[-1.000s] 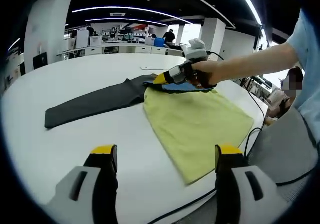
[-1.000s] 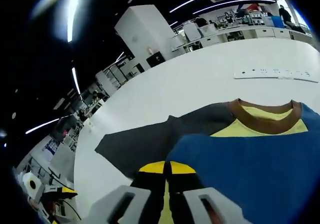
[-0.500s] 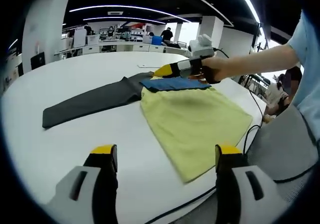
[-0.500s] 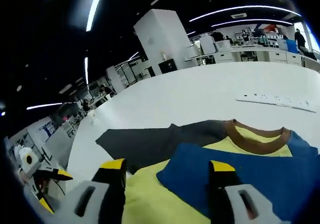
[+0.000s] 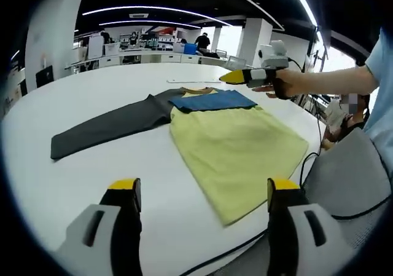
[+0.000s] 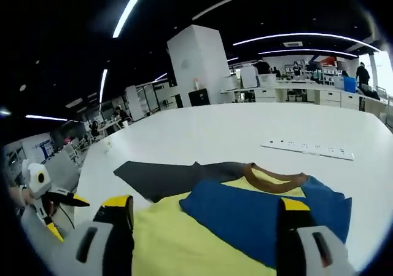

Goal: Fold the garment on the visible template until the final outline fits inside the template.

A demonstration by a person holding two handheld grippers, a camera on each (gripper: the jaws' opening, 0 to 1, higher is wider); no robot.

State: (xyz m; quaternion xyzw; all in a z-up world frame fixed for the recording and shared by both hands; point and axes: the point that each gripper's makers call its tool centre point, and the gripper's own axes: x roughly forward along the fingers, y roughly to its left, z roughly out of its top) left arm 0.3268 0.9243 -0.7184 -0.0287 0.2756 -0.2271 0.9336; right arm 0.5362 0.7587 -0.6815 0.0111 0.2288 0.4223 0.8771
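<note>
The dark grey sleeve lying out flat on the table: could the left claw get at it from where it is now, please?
Probably yes: the left claw is open, and only bare white table lies between it and the dark grey sleeve; the right claw hovers off beyond the garment.

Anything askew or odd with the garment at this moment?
One dark grey sleeve lies stretched out flat, unfolded, beyond the yellow body, while the blue sleeve is folded across the chest. Nothing looks damaged or spilled.
</note>
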